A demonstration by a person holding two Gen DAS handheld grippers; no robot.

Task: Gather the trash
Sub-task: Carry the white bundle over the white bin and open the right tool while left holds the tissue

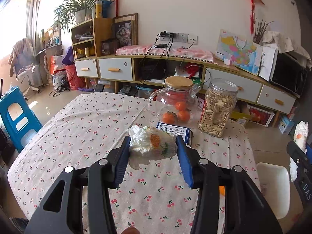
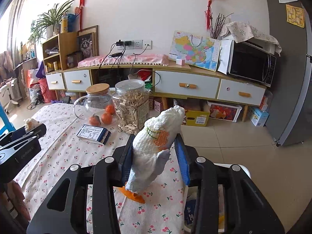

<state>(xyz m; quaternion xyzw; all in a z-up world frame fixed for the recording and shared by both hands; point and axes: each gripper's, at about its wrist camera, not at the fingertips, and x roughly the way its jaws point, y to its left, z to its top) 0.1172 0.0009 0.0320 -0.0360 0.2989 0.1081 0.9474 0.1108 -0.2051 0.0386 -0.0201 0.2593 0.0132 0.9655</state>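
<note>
My left gripper [image 1: 153,143] is shut on a crumpled white tissue with an orange print [image 1: 152,143] and holds it above the cherry-print tablecloth [image 1: 78,128]. My right gripper [image 2: 155,145] is shut on a second crumpled white tissue with an orange print [image 2: 156,142], standing upright between the blue pads. The right gripper with its tissue [image 1: 300,136] shows at the right edge of the left wrist view. The left gripper [image 2: 29,132] shows at the left edge of the right wrist view. An orange peel piece [image 2: 134,195] lies on the cloth under the right gripper.
A glass teapot with a wooden lid [image 1: 173,99], three tangerines [image 1: 176,115], a clear jar of seeds [image 1: 218,107] and a blue-and-white box [image 1: 173,131] stand at the table's far side. A white chair [image 1: 273,187] is at the right, a blue stool [image 1: 17,115] at the left.
</note>
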